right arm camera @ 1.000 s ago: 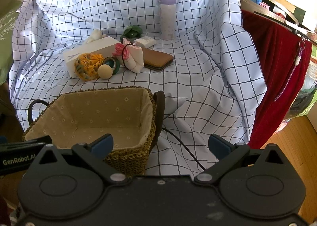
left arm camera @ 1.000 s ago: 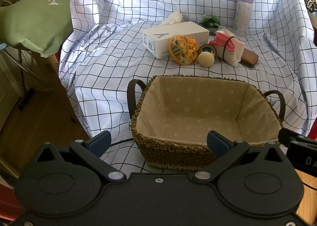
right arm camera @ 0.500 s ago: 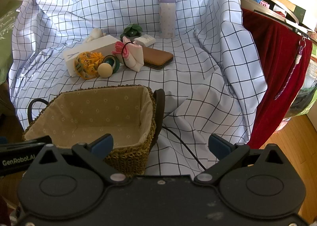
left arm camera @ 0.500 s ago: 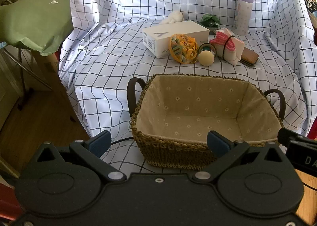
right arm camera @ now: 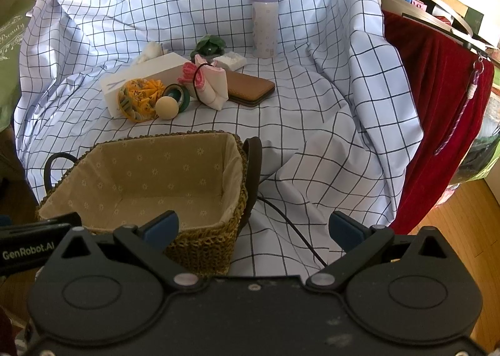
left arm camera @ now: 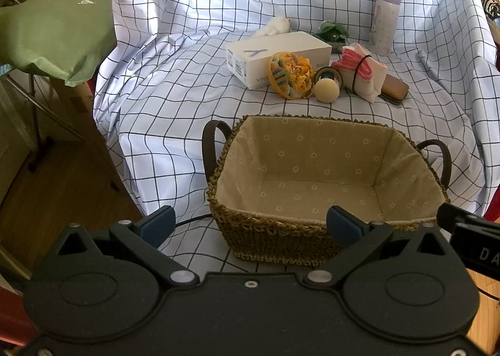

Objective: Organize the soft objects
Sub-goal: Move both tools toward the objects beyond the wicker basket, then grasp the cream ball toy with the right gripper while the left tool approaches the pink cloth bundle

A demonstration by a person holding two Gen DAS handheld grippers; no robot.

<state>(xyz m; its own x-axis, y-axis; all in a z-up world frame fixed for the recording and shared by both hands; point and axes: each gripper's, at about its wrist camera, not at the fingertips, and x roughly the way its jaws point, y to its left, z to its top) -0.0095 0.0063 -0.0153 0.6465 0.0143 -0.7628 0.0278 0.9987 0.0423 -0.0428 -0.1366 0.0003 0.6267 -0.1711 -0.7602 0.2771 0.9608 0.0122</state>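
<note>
The green bag [left arm camera: 53,27] reads "Beauty" in white script; the white box [left arm camera: 275,56] shows "vivo" and a purple "Y". The left gripper's body [right arm camera: 31,251] carries "GenRobot.AI"; the right gripper's body [left arm camera: 478,251] shows only "DA".

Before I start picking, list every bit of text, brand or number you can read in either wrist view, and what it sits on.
"Beauty" in white script, on the green bag.
"vivo" in grey, partly hidden, on the front of the white box; a purple "Y" mark on its lid.
"GenRobot.AI" on the left gripper's body, seen from the right wrist view.
"DA", cut off at the frame edge, on the right gripper's body.
The label on the white box's end is too small to read.
</note>
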